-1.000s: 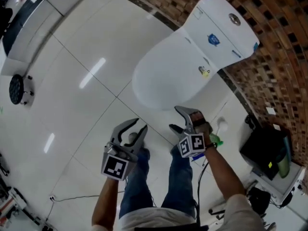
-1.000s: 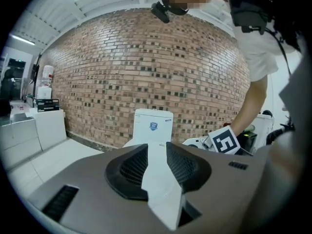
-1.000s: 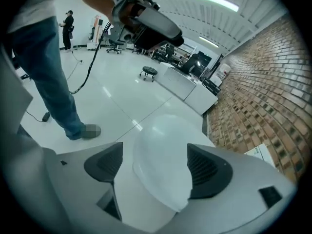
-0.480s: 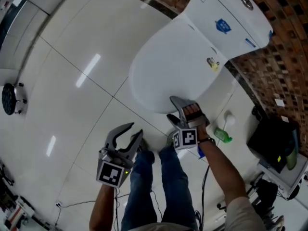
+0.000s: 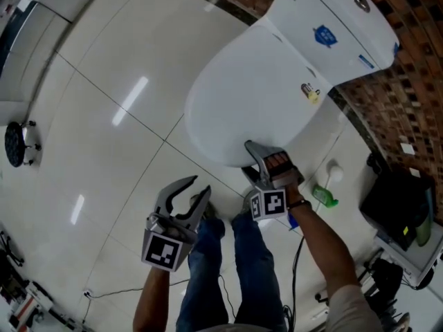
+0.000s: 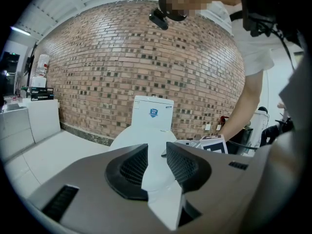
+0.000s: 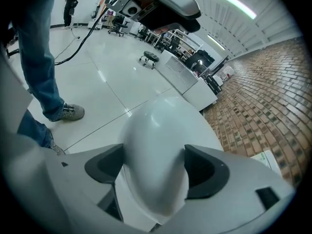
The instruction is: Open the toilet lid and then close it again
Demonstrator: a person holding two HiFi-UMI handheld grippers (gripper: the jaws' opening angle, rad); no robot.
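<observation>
Toilet lid (image 5: pixel 242 102) is down, flat on the bowl, with the tank (image 5: pixel 332 26) behind it against the brick wall (image 5: pixel 408 95).

Right tool (image 5: pixel 246 158) is at the lid's front edge and angled steeply down. Jaws are spread wide. In the right gripper view the rounded nose of the lid (image 7: pixel 156 150) fills the gap between them. Can't tell if either pad touches it, and it doesn't look clamped.

Left tool (image 5: pixel 201 185) is lower left, over the white floor (image 5: pixel 104 151) just ahead of the person's shoes and well clear of the toilet. Jaws are partly spread with nothing in them. The left gripper view only shows the toilet (image 6: pixel 146 130) far off through the gap.

A green bottle (image 5: pixel 324 196) lies on the floor just right of the right hand.
</observation>
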